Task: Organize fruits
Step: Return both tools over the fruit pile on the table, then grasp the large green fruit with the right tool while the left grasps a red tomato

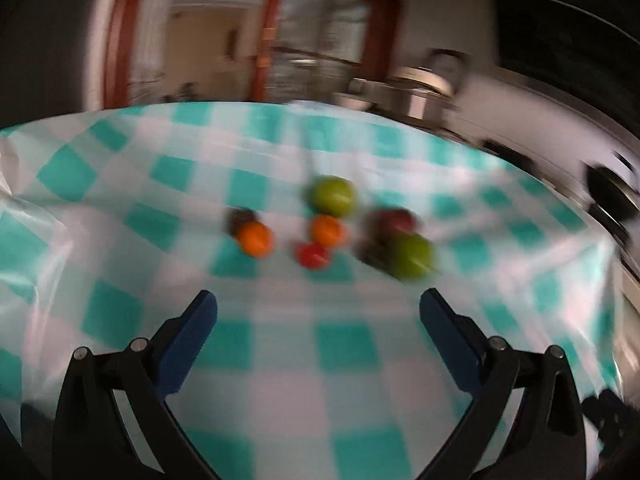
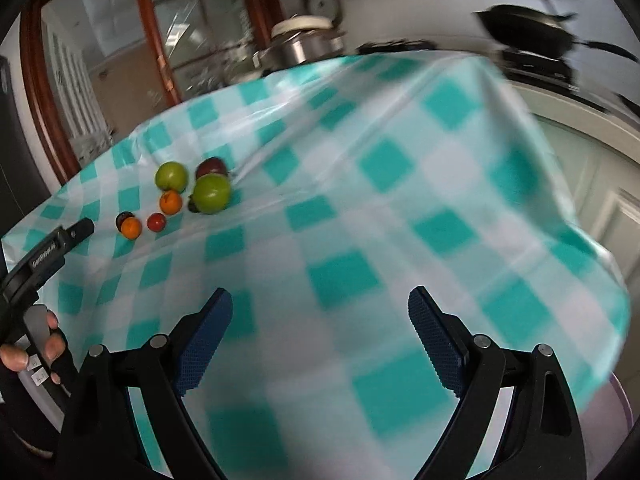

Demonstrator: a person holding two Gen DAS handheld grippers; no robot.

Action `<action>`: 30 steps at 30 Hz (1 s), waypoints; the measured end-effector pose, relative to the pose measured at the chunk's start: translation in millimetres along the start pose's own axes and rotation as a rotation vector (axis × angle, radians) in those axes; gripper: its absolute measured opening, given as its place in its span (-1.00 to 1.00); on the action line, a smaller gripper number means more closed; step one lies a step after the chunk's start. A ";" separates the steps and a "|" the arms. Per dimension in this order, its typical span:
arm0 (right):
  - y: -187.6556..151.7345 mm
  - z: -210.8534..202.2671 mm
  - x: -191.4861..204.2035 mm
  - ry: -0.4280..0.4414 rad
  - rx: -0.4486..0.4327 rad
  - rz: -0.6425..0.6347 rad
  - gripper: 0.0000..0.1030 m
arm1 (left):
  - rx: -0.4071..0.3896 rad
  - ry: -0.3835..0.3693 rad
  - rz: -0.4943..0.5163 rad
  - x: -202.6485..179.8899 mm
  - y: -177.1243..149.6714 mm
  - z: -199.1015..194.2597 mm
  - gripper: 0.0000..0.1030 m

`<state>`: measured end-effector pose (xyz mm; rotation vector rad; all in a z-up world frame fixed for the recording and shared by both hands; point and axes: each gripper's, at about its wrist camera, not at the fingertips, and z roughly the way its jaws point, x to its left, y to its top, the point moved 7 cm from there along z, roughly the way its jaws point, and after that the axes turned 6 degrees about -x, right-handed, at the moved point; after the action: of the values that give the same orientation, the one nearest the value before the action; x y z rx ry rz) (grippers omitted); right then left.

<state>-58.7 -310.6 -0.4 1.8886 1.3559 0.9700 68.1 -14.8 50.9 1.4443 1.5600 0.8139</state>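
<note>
Low in the left wrist view, left hand-held gripper (image 1: 318,303) released, blue pads spread wide, nothing between them, above the checked tablecloth (image 1: 280,380). Low in the right wrist view, right hand-held gripper (image 2: 320,300) likewise released and empty. Mid-frame on the table, a loose cluster of fruits: two green apples (image 1: 333,196) (image 1: 412,257), two oranges (image 1: 256,239) (image 1: 327,230), one small red fruit (image 1: 314,255), one dark red apple (image 1: 394,221), one dark fruit (image 1: 241,218) touching the left orange. Another dark shape beside the nearer green apple, too blurred to name. Upper right of the right wrist view, one black pan (image 2: 524,30); upper centre, one steel pot (image 2: 302,42).
</note>
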 end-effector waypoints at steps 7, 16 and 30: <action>42.3 86.0 78.6 0.057 0.026 -0.099 0.69 | 0.054 0.024 -0.036 32.1 7.9 56.9 0.97; 50.4 186.8 128.4 0.088 0.159 -0.180 0.69 | 0.111 -0.008 -0.091 47.3 -11.3 80.7 0.97; 51.1 245.3 159.3 0.073 0.252 -0.312 0.36 | 0.161 -0.004 -0.150 46.7 -29.1 87.4 0.97</action>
<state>205.4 -188.1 -58.9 1.7558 1.8239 0.7444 134.1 20.8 -20.1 1.4198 1.7402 0.6085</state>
